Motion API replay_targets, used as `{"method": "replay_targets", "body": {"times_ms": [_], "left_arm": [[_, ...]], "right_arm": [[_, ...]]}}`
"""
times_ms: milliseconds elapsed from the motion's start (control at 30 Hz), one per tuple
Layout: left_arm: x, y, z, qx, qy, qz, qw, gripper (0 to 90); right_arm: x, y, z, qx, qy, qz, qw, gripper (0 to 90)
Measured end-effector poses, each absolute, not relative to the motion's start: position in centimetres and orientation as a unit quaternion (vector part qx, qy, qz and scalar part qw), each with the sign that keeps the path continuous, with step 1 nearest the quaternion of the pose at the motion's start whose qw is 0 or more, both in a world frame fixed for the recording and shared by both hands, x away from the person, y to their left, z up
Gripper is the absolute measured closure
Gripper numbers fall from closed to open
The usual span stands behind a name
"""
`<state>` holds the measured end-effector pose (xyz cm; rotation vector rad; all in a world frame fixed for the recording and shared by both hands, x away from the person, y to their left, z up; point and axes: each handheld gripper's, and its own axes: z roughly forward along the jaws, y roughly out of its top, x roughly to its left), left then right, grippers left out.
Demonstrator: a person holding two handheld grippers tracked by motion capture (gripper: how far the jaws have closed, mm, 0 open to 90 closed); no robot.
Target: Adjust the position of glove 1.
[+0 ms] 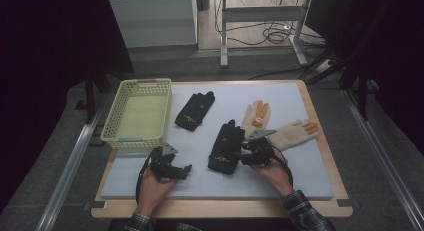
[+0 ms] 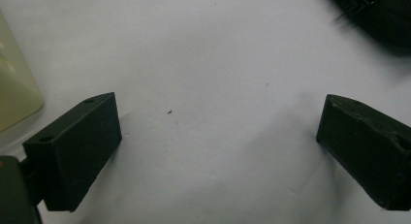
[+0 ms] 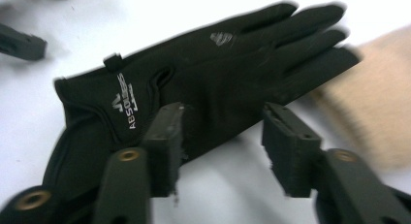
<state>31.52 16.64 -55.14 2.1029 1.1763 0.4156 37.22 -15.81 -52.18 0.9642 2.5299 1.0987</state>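
A black glove (image 1: 227, 147) lies flat on the white mat, fingers pointing away from me. My right gripper (image 1: 243, 154) is at its right edge, low over the mat. In the right gripper view the black glove (image 3: 203, 83) with white lettering lies across the picture, and my right gripper (image 3: 228, 141) stands open with the glove's near edge between the jaws; the pads do not press on it. My left gripper (image 1: 186, 170) rests near the front left, open. In its own view my left gripper (image 2: 218, 136) holds its jaws wide over bare mat.
A yellow-green basket (image 1: 111, 126) stands at the left, its corner (image 2: 14, 93) beside my left jaw. A second black glove (image 1: 195, 110) lies farther back. Two cream gloves with orange fingertips (image 1: 256, 116) (image 1: 296, 133) lie to the right, one (image 3: 383, 112) just past my right jaw.
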Motion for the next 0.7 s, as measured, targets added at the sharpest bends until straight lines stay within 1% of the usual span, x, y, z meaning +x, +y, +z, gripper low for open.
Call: {"method": "replay_targets", "body": {"times_ms": [67, 100, 133, 200, 233, 300, 433, 533, 633, 700], "left_arm": [[31.5, 16.6, -55.1, 0.808, 0.452, 0.160, 0.341, 2.5], [31.5, 16.6, -55.1, 0.808, 0.452, 0.160, 0.341, 2.5], [31.5, 16.6, -55.1, 0.808, 0.452, 0.160, 0.341, 2.5], [31.5, 16.6, -55.1, 0.808, 0.452, 0.160, 0.341, 2.5], [31.5, 16.6, -55.1, 0.808, 0.452, 0.160, 0.341, 2.5], [31.5, 16.6, -55.1, 0.808, 0.452, 0.160, 0.341, 2.5], [31.5, 16.6, -55.1, 0.808, 0.452, 0.160, 0.341, 2.5], [31.5, 16.6, -55.1, 0.808, 0.453, 0.160, 0.341, 2.5], [31.5, 16.6, -55.1, 0.807, 0.453, 0.160, 0.342, 2.5], [31.5, 16.6, -55.2, 0.806, 0.454, 0.160, 0.343, 2.5]], "right_arm": [[37.3, -15.3, -52.8, 0.330, 0.864, 0.363, 0.113, 45.0], [37.1, -15.1, -53.0, 0.327, 0.863, 0.363, 0.129, 50.7], [37.1, -15.0, -52.9, 0.328, 0.863, 0.363, 0.129, 57.7], [37.1, -14.9, -52.9, 0.328, 0.862, 0.366, 0.121, 78.4], [37.0, -14.8, -52.9, 0.329, 0.862, 0.369, 0.111, 82.2], [36.9, -14.6, -52.7, 0.325, 0.866, 0.361, 0.118, 83.9], [36.7, -14.7, -51.8, 0.317, 0.870, 0.355, 0.130, 84.4], [36.5, -15.3, -50.3, 0.315, 0.870, 0.350, 0.146, 84.4], [36.4, -16.8, -48.2, 0.316, 0.872, 0.331, 0.176, 84.2], [36.3, -17.1, -47.7, 0.317, 0.871, 0.329, 0.180, 84.1]]}}
